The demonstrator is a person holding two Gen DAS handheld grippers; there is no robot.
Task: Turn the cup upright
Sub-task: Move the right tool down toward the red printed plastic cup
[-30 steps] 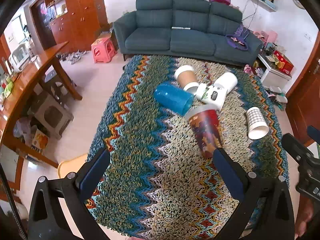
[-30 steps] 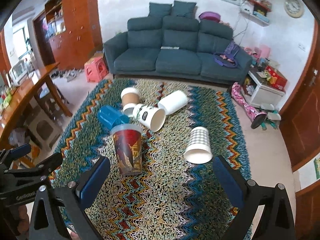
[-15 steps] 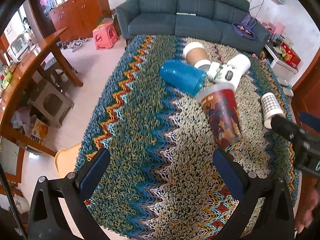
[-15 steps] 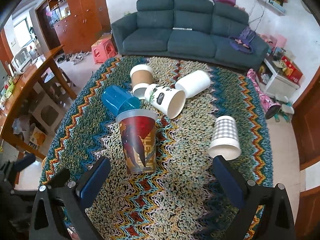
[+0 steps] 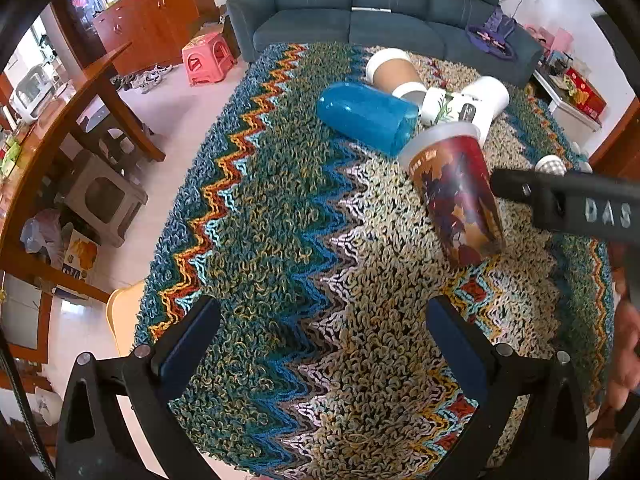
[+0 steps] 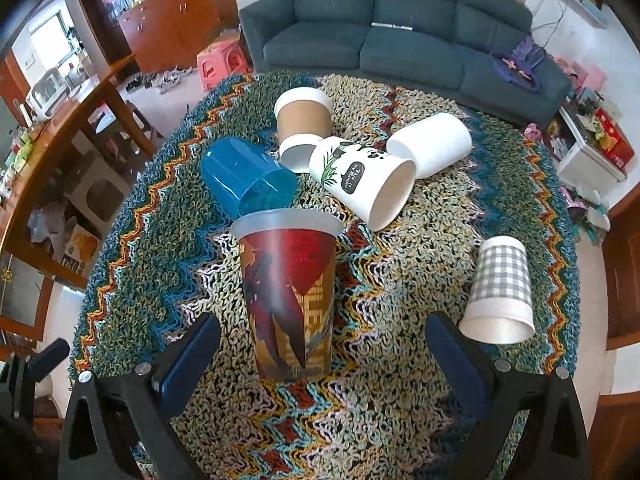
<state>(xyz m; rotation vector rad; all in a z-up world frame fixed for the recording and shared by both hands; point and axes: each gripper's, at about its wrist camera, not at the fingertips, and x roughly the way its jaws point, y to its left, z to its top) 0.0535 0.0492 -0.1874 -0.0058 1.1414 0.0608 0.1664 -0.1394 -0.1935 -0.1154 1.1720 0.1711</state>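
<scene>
1. Looking along the left gripper (image 5: 322, 328), we see its jaws spread wide with only the zigzag rug (image 5: 280, 240) between them. The red printed cup (image 5: 456, 196) stands upright towards the rug's right edge, and the right gripper (image 5: 568, 204) reaches in beside it from the right. Behind it the blue cup (image 5: 366, 116) lies on its side, with the brown sleeved cup (image 5: 394, 74) near the far edge.

2. Along the right gripper (image 6: 322, 338), we find its jaws wide apart on either side of the red printed cup (image 6: 290, 300), not touching it. The panda cup (image 6: 364, 178), plain white cup (image 6: 432, 142) and checked cup (image 6: 500, 290) all lie tipped over.
</scene>
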